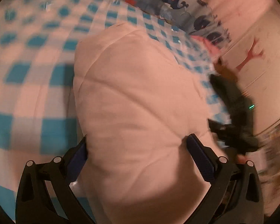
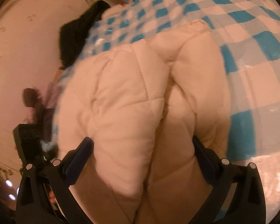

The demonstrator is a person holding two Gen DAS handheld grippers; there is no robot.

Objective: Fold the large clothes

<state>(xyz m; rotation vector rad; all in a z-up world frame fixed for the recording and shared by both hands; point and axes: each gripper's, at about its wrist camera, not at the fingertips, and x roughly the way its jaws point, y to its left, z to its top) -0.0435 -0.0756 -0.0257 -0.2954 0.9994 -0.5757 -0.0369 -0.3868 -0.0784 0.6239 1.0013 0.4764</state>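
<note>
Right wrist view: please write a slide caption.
Open right claw straddling a folded cream quilted jacket on a blue-checked cloth.

The quilted cream coat (image 2: 140, 112) runs off the bottom edge in both wrist views, hiding the checked cover (image 1: 28, 93) beneath. At the left wrist frame's right side, a dark object (image 1: 235, 112) is too motion-blurred to identify.
</note>
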